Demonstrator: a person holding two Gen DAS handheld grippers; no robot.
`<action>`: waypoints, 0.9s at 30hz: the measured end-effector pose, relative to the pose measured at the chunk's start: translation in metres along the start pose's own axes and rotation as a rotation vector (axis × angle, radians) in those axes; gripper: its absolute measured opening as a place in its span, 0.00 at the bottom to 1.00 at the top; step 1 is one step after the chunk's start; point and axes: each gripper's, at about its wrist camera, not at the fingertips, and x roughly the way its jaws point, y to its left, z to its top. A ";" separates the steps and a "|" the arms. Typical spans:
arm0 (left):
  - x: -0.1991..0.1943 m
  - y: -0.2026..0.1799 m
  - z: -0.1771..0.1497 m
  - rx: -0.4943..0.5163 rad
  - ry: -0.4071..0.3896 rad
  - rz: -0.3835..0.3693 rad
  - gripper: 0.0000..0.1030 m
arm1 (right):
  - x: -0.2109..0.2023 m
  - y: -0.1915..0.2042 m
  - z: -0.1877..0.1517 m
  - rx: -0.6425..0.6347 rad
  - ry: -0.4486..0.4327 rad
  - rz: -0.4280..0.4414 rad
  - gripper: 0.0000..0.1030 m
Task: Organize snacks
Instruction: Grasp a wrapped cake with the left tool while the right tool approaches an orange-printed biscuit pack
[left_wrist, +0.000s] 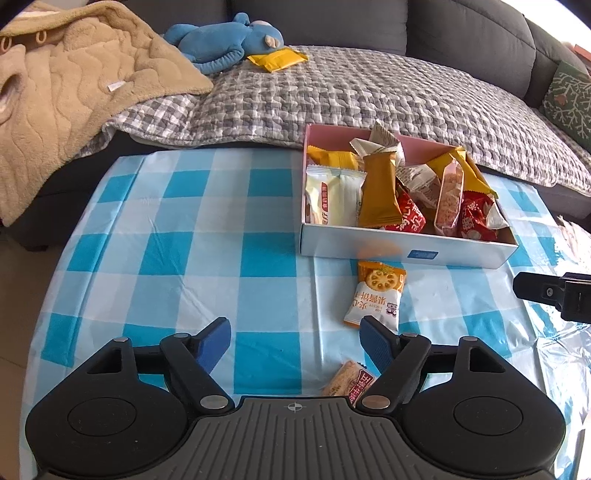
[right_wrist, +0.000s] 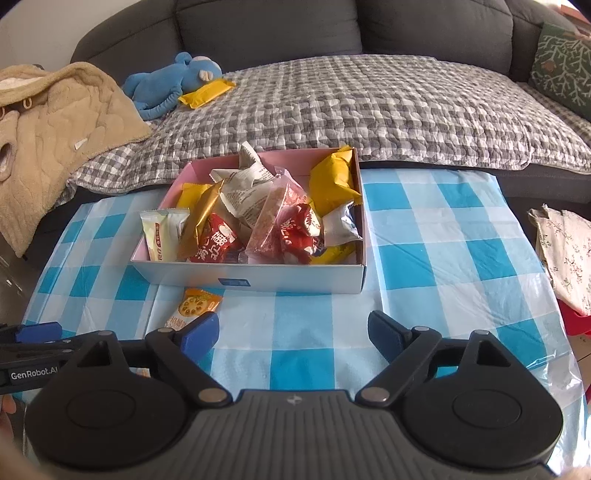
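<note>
both grippers, left (left_wrist: 295, 341) & right (right_wrist: 293, 332), wide & empty; risk: biscuit pack (left_wrist: 376, 297) near box (left_wrist: 406, 249) slips on glossy cloth (left_wrist: 184, 240), or bar (left_wrist: 347, 380) under left one gets missed.

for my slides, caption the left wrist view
Open left gripper hovers near a biscuit packet before the snack box.

left tool (left_wrist: 295, 341): black linkage arms, blue ribbed pads, silver pivot pins, grey ribbed base | right tool (right_wrist: 291, 332): same
</note>
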 end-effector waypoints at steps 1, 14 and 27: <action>0.000 0.000 -0.002 0.004 -0.001 0.003 0.77 | -0.001 0.002 0.000 -0.004 -0.001 -0.001 0.85; 0.018 0.004 -0.019 0.067 0.084 -0.056 0.83 | 0.025 0.009 -0.006 -0.020 0.075 -0.075 0.93; 0.048 -0.035 -0.039 0.244 0.163 -0.101 0.71 | 0.040 0.009 -0.008 0.035 0.148 -0.035 0.90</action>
